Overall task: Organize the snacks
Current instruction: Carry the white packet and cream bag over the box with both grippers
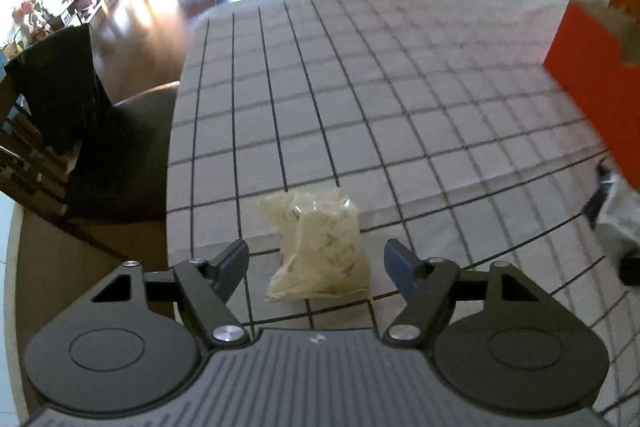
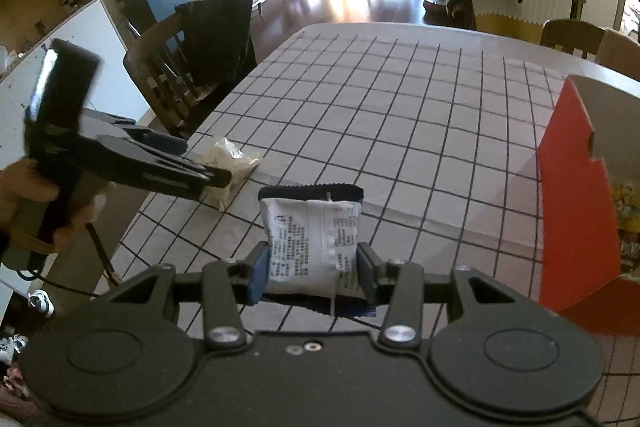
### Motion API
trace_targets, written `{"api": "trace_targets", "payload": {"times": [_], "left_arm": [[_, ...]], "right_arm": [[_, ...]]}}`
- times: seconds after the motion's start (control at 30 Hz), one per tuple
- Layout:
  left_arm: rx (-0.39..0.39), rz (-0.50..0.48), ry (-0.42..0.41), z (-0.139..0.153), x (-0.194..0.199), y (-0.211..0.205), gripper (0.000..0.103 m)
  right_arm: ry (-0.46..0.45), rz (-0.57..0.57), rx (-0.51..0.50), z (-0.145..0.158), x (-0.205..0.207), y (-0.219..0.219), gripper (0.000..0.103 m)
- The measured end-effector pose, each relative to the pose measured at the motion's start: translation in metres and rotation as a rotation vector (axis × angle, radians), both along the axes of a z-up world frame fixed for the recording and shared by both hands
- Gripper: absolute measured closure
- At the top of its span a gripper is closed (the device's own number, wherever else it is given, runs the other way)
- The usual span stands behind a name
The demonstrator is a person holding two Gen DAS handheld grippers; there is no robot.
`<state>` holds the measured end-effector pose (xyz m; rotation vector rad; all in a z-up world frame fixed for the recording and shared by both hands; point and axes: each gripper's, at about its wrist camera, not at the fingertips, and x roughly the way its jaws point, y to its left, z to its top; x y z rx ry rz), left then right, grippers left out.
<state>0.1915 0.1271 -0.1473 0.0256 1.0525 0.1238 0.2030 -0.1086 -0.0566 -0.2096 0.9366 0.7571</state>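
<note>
A clear bag of pale yellow snacks [image 1: 320,247] lies on the checked tablecloth [image 1: 360,87] near the table's left front edge. My left gripper [image 1: 316,267] is open, its fingers on either side of the bag without touching it. The bag also shows in the right wrist view [image 2: 228,167], partly behind the left gripper [image 2: 200,167]. My right gripper [image 2: 312,271] is shut on a white snack packet with dark ends [image 2: 312,239] and holds it above the table. An orange cardboard box [image 2: 576,195] stands open at the right, with yellow snacks inside.
The orange box [image 1: 596,87] stands at the right edge in the left wrist view, with the white packet [image 1: 616,211] below it. A wooden chair with dark cloth [image 2: 192,59] stands at the table's left side. Another chair [image 2: 572,35] stands at the far end.
</note>
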Motion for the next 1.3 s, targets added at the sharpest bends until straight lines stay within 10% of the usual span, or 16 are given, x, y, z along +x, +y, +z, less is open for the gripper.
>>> {"api": "trace_targets", "payload": {"times": [0.6, 1.3], "left_arm": [[-0.043, 0.031, 0.030, -0.012, 0.009, 0.008, 0.065], [-0.127, -0.043, -0.109, 0.079, -0.014, -0.056, 0.067]], "right_arm": [[0.028, -0.048, -0.011, -0.010, 0.000, 0.001, 0.059], [-0.060, -0.134, 0.037, 0.042, 0.000, -0.062, 0.059]]}}
